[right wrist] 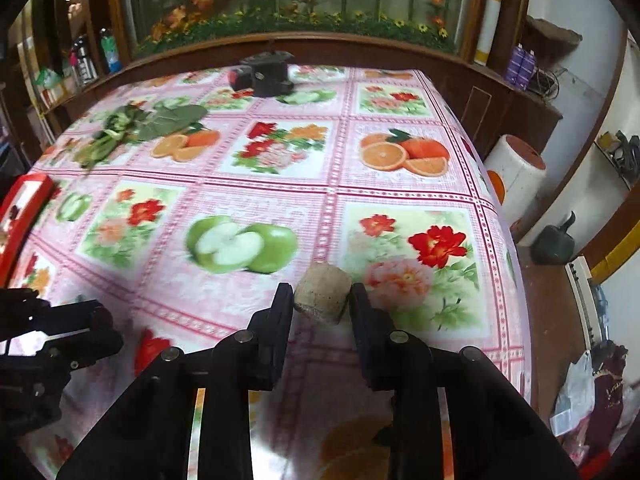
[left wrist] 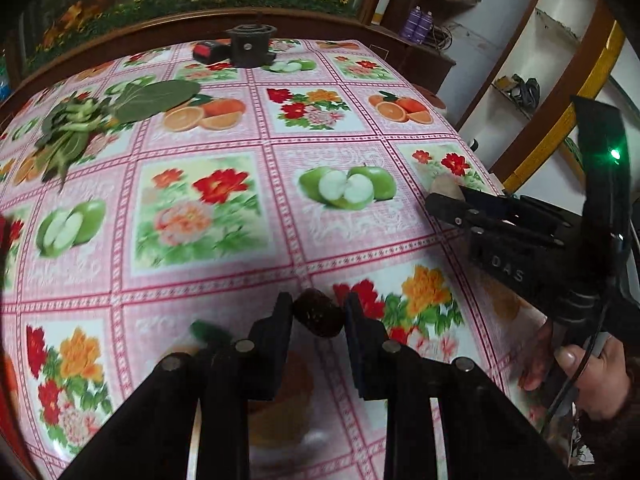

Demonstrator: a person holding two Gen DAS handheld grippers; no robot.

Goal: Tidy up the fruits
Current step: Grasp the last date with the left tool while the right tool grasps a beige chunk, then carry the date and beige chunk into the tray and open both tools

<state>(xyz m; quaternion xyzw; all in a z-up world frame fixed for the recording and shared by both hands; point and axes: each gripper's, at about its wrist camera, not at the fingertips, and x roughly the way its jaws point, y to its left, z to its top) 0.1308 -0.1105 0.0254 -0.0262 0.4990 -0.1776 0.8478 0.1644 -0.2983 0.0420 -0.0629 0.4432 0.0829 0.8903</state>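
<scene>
My left gripper (left wrist: 319, 308) is shut on a dark brown, rough-skinned fruit (left wrist: 320, 322), with a pad pressing on each side, low over the flower-and-fruit tablecloth (left wrist: 224, 208). My right gripper (right wrist: 321, 296) is shut on a tan, rounded fruit (right wrist: 322, 300) near the table's right edge. The left wrist view shows the right gripper (left wrist: 436, 200) at the right with the tan fruit (left wrist: 442, 186) at its tip and a person's hand (left wrist: 592, 376) on its handle. The left gripper (right wrist: 108, 326) shows at the lower left of the right wrist view.
A bunch of leafy greens (left wrist: 80, 120) lies at the back left. A black device (left wrist: 250, 46) and a red-and-black block (left wrist: 210, 50) stand at the far edge. A red tray (right wrist: 22, 208) is at the left edge. A white cylinder (right wrist: 516, 176) stands beside the table's right edge.
</scene>
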